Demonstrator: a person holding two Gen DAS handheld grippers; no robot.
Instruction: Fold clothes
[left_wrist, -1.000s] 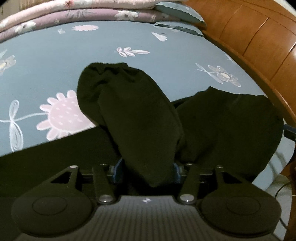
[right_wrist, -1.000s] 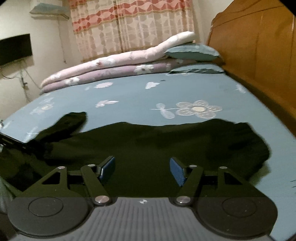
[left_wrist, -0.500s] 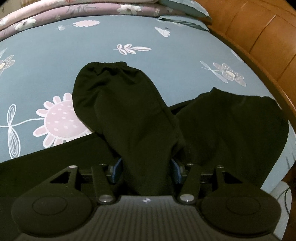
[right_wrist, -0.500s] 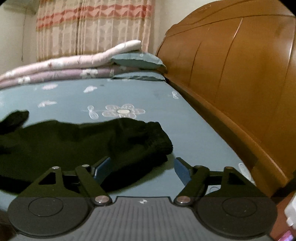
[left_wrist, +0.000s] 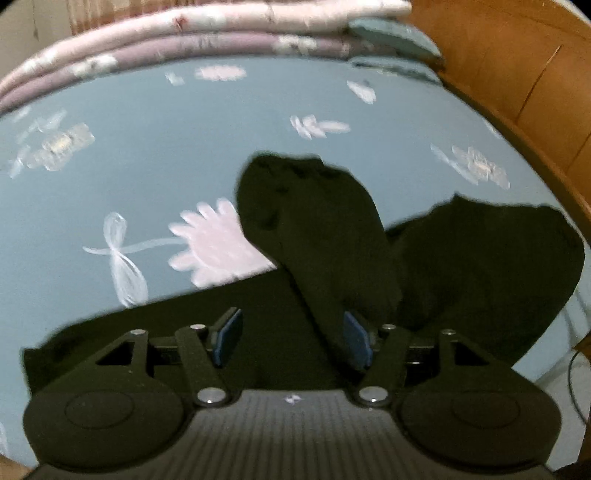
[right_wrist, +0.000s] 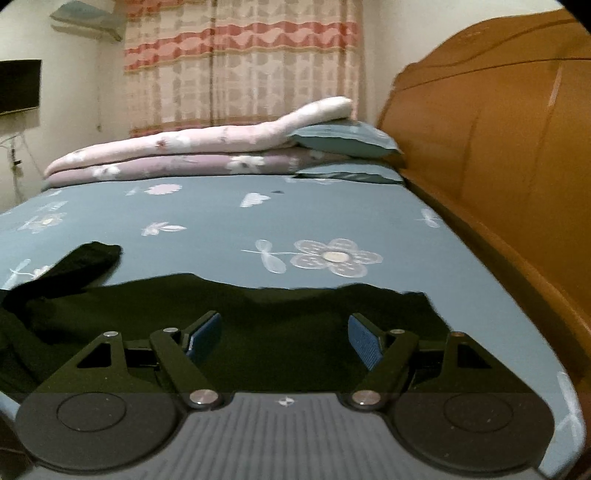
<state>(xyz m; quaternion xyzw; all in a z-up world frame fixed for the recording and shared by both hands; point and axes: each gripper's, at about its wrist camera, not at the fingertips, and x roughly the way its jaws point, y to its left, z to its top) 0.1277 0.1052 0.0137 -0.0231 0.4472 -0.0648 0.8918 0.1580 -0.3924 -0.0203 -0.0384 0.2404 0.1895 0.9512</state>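
Fingers of both grippers spread wide over black garment.

left: your left tongs now stand apart, no longer clamped on the black sleeve, which leans on the right pad | right: your right tongs swing back from the headboard over the black garment
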